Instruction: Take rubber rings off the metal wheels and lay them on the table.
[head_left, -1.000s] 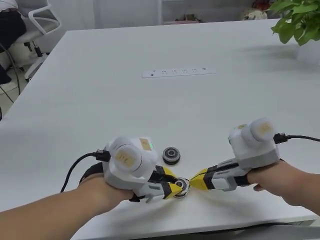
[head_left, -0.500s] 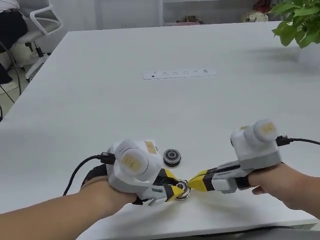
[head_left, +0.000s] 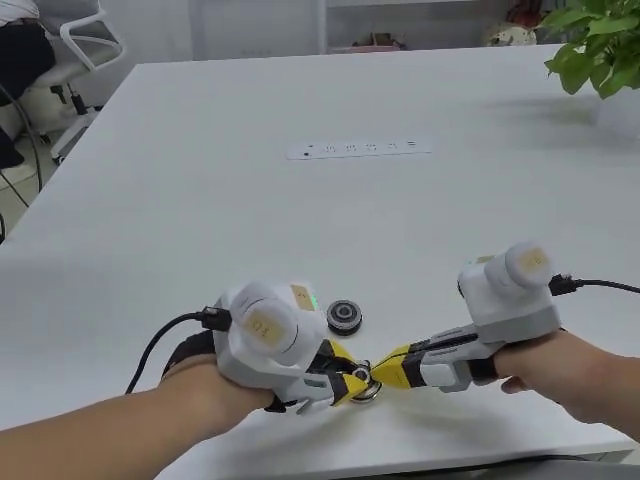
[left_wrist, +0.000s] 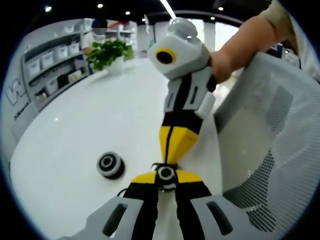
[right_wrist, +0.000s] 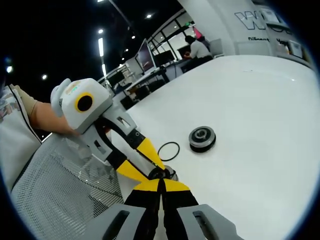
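A: Item one, left gripper (head_left: 350, 384)?

B: Jaws clamped on a small metal wheel (left_wrist: 165, 175), gripped at their very tips, low over the table (head_left: 300, 220).

A: Item two, right gripper (head_left: 381, 372)?

B: Jaws pressed together. The tips touch the same wheel from the side opposite the left gripper. Whether any rubber is caught between them cannot be told.

A: Other stock?

B: A second wheel (head_left: 343, 314), dark-rimmed, lies on the table just beyond the left gripper, not touching it. One loose rubber ring (right_wrist: 168, 151) lies flat on the table, between that second wheel and the left gripper's jaws as the right gripper view shows it.

A: Change against a second ago?

B: Slight. Both grippers stay met nose to nose at the held wheel, with the same grip on each side. The second wheel keeps its place beside the left gripper.
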